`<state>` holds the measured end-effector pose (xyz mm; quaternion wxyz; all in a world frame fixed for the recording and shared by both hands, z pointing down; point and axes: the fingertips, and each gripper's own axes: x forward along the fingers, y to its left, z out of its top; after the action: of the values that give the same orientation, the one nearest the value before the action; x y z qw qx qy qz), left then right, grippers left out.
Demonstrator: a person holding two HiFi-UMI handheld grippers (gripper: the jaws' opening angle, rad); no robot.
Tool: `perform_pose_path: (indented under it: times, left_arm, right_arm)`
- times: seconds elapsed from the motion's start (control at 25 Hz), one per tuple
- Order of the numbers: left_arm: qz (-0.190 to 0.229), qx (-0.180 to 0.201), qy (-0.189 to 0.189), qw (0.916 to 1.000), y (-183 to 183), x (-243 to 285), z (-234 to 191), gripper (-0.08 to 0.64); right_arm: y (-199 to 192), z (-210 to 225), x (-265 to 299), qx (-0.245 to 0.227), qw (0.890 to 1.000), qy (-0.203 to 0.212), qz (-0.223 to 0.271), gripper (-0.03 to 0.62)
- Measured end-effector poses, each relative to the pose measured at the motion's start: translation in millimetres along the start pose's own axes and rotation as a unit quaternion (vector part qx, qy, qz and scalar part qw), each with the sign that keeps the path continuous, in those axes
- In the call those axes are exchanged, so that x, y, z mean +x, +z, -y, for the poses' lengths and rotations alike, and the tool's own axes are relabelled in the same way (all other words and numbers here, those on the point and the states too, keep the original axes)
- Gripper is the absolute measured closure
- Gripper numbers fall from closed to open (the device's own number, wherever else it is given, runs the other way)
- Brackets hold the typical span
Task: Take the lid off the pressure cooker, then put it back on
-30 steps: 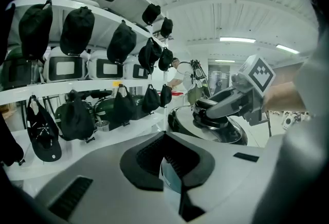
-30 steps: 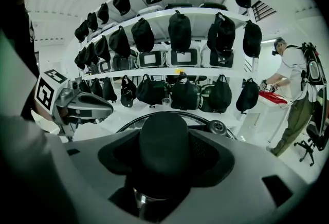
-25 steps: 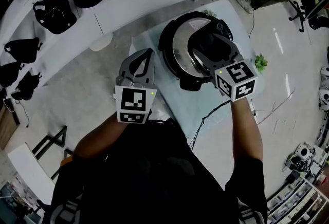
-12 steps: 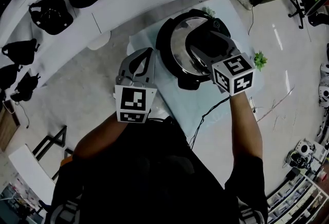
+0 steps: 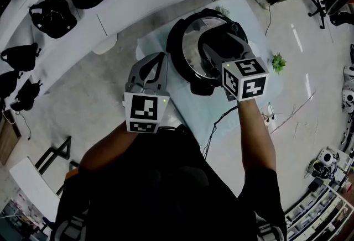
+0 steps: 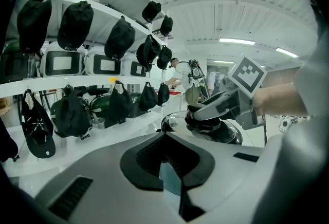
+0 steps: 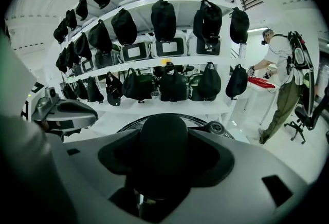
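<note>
Lid (image 5: 191,49), seemingly seated on the cooker (image 5: 175,63), looks heavy, rigid, slick steel, so its black knob (image 7: 163,138), clamped dead centre between my right gripper's (image 7: 163,153) jaws, is the hold; head view hides that clamp, right gripper view shows it; left gripper (image 5: 161,57), jaws together on nothing, hangs beside the cooker.

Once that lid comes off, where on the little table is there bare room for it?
The bare strip of table between the pressure cooker and the person is freest. Crowded: the right side, with the green plant and cable.
</note>
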<state>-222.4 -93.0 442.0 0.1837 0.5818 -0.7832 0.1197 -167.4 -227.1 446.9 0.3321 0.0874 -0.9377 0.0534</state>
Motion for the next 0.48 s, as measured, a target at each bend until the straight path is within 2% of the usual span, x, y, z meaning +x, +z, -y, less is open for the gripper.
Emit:
perform_pose_path:
  times: [0.16,0.32,0.48]
  left_arm:
    - [0.001,0.000,-0.001,1.0000,-1.1,-1.6,1.1,0.552]
    - [0.001,0.000,-0.004,1.0000,-2.1,-1.8,3.3,0.552]
    - [0.001,-0.001,-0.005,1.0000,-3.6,-2.4,2.2,0.552]
  right_arm:
    - [-2.3,1.7,-1.4,0.023,0.999,-0.032,0.005,0.295]
    - [-9.4,-1.3,0.6,0.026,0.997,-0.070,0.007,0.296]
    - [-7.7,-1.6,1.6,0.030,0.996,-0.080,0.016,0.296]
